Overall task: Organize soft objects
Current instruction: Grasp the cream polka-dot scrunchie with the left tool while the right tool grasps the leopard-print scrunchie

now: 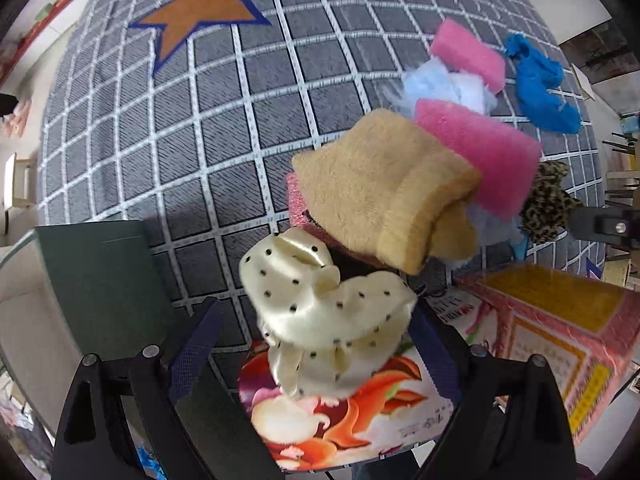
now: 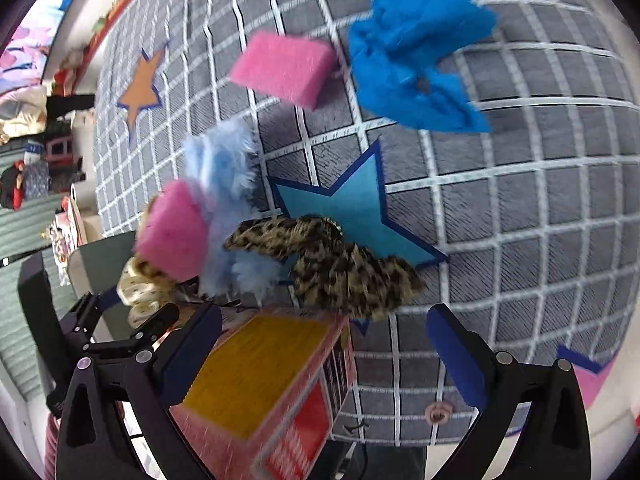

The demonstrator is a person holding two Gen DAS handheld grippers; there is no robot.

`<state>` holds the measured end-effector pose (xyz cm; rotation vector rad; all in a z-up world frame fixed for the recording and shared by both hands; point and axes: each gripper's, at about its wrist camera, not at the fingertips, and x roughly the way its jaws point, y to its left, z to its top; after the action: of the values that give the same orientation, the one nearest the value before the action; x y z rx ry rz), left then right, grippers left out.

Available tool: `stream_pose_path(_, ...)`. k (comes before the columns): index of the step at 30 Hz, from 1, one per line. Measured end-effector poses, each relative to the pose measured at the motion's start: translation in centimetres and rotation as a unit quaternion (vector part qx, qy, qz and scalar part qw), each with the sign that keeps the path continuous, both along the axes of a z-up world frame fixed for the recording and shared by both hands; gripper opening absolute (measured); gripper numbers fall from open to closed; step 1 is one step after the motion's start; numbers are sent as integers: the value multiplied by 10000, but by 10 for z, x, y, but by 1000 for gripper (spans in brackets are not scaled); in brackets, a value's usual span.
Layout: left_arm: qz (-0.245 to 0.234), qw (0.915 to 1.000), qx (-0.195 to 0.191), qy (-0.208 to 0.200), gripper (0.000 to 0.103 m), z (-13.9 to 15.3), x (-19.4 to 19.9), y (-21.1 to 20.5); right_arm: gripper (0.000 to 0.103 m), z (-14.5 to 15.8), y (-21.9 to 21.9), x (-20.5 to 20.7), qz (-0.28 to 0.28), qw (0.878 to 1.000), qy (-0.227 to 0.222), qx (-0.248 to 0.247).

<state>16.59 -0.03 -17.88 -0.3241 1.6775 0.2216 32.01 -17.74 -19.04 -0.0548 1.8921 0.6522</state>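
Soft objects lie in a pile on a glass table. A cream polka-dot satin bow sits between the open fingers of my left gripper. Behind it lie a tan plush cloth, two pink sponges, pale blue fluff, a blue cloth and a leopard-print bow. My right gripper is open and empty just before the leopard-print bow. The right wrist view also shows the blue cloth, pink sponges and blue fluff.
A pink and yellow box stands by my right gripper's left finger; it also shows in the left wrist view. A floral round stool and a grey checked rug with stars lie below. A dark green panel is at left.
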Motion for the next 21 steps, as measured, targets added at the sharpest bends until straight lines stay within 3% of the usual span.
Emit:
stream_pose_path(3,49,10000,-39,31,85,-7,3,1,103,-17,7,1,96,9999,94,-57)
stream_pose_path(5,133,9998,-116,52,52,-10,6,3,98,-24,8,2,131,9998,111,-95)
stream_pose_path(7,273,9995,-170,63,35,-12,6,7,69,-26,6,2,126,9998,157,-67)
stream_pose_path(8,334,9993,-157,7,28,-10,4,9,49,-27,6,2,146,9997,177,-65)
stream_pose_path(11,433,9988,-37,-206,25,1,-6,21,36,-23,0,3,126,9999,73,-68)
stream_pose_path(21,548,9924,541,-959,25,65,-17,25,35,32,-23,13,-197,9975,-615,301)
